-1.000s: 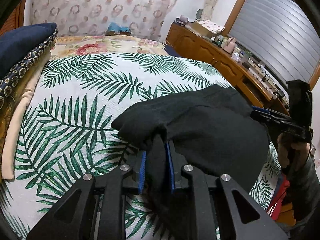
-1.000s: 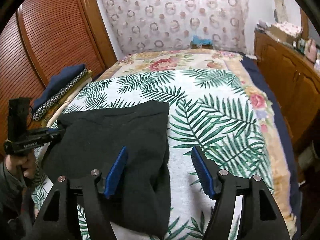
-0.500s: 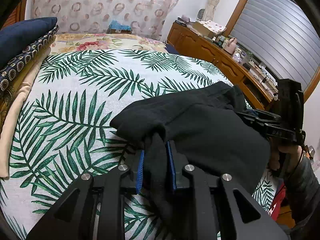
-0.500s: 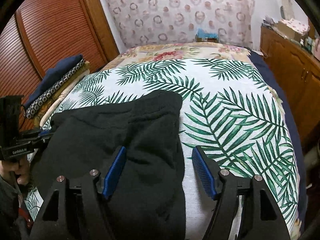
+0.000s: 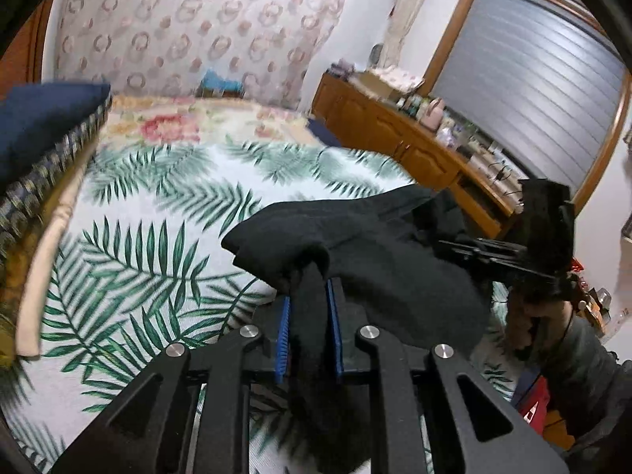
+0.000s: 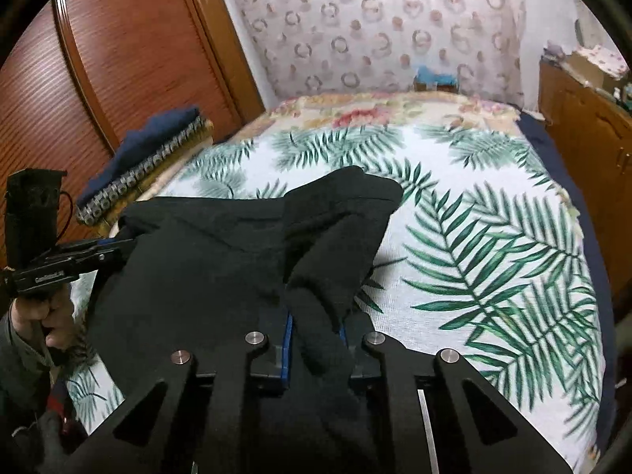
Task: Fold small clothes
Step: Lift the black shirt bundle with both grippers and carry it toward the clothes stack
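A black knit garment (image 5: 379, 260) hangs between my two grippers over the palm-leaf bedspread (image 5: 158, 213). My left gripper (image 5: 308, 308) is shut on its near left corner, with cloth bunched between the blue pads. My right gripper (image 6: 316, 331) is shut on the near right edge of the garment (image 6: 221, 260), and a fold rises over its pads. Each gripper shows in the other view: the right one (image 5: 466, 251) at the garment's right side, the left one (image 6: 114, 247) at its left corner. The garment's far part is lifted and sags in the middle.
A stack of folded blue and patterned bedding (image 5: 35, 146) lies along the bed's left edge (image 6: 150, 158). A wooden dresser (image 5: 414, 146) with clutter stands to the right of the bed. A wooden wardrobe (image 6: 118, 59) stands on the left. The bedspread (image 6: 493, 237) stretches far and right.
My right gripper has closed on the garment's right edge; it was open before. Both grippers have lifted the cloth, so it now bunches and rises off the bed.
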Demonstrator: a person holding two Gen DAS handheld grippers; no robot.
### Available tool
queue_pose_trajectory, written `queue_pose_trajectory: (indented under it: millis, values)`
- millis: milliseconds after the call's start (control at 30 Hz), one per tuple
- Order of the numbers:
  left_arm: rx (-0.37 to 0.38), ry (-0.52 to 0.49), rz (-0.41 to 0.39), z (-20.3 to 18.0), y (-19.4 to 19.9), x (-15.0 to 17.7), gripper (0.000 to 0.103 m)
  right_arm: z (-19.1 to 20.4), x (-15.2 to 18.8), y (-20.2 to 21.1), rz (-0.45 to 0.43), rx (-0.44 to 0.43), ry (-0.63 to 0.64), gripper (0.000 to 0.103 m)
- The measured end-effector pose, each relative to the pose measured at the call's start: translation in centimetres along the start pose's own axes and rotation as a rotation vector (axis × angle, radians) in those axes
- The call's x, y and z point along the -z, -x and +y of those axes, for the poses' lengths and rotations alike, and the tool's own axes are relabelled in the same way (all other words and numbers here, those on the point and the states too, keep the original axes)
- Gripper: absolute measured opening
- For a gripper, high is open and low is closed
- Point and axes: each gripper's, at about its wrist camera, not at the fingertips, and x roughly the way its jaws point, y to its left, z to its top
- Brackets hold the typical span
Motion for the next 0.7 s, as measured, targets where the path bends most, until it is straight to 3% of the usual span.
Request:
queue_pose_trajectory:
  millis: [333,567,700]
  values:
    - [-0.015,-0.060,-0.121,-2.4,5.9,-0.8,0.018,2.6,-0.8,3.8,-0.119,0.007,0.064,0.017]
    - [-0.084,-0.046,-0.204,-0.8,10.1,-1.0,0.018,5.6,-3.1,4.9,-0.174,-0.030,0.166,0.017]
    - [-0.145,-0.022,-0.247,1.1,12.0,-1.2,0.018,7.5,-4.6,3.4,-0.182,-0.069,0.215,0.017]
